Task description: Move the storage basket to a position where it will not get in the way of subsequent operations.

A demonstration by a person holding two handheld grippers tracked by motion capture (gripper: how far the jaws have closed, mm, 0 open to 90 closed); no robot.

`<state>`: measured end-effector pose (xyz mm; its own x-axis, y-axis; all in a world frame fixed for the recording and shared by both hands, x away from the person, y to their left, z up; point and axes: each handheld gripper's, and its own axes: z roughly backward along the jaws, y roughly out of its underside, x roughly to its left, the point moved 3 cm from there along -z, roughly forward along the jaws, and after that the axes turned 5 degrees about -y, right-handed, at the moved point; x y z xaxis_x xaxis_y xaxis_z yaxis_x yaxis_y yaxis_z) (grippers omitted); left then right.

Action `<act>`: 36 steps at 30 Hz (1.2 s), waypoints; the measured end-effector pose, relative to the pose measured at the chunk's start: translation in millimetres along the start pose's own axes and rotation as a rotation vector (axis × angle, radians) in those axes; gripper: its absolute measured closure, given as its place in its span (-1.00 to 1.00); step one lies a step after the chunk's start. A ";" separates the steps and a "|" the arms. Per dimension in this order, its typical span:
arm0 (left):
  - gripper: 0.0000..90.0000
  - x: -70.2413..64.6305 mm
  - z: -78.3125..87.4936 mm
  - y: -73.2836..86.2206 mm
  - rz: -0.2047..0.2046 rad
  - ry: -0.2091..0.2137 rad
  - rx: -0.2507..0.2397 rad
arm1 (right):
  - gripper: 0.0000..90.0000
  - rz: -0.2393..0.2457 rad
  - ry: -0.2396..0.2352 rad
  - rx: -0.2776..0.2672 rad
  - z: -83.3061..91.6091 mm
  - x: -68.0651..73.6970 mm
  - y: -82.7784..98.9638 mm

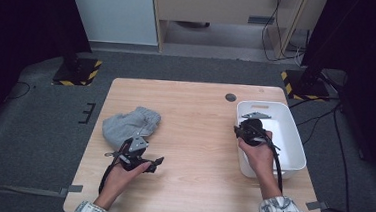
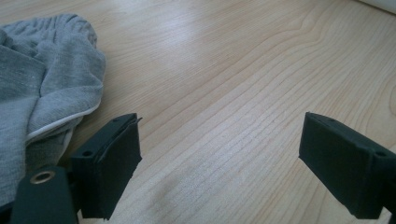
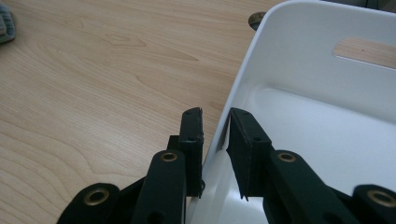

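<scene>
no readable text, no labels, no brands, no numbers on anything

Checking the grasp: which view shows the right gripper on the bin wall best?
Right gripper view: the right gripper straddles the white bin wall, one jaw on each side. The high view shows that gripper at the bin's left wall, contact unclear. The left gripper view gives a sliver of the bin.

Light wooden table (image 1: 195, 111), round dark grommet (image 1: 230, 97), grey carpet floor (image 1: 34, 125), yellow-black striped stand bases (image 1: 78, 73).
</scene>
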<state>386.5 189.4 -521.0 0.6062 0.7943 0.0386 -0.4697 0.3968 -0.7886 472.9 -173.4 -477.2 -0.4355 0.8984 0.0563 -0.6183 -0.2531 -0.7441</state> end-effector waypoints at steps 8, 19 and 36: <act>-0.73 -0.6 -0.5 -0.8 -0.005 -0.002 -0.004 | 0.68 -0.001 0.008 -0.010 1.6 -8.1 1.5; -0.73 -0.8 -1.1 -0.4 -0.010 -0.003 0.001 | 0.70 -0.003 0.020 -0.005 7.6 -22.8 4.8; -0.73 -0.6 -1.4 0.3 -0.016 -0.008 0.003 | 0.70 -0.014 0.039 -0.008 9.7 -33.4 6.0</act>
<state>386.9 188.4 -522.1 0.6085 0.7915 0.0565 -0.4620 0.4112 -0.7858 477.4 -208.4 -477.2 -0.4008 0.9153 0.0408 -0.6187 -0.2376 -0.7488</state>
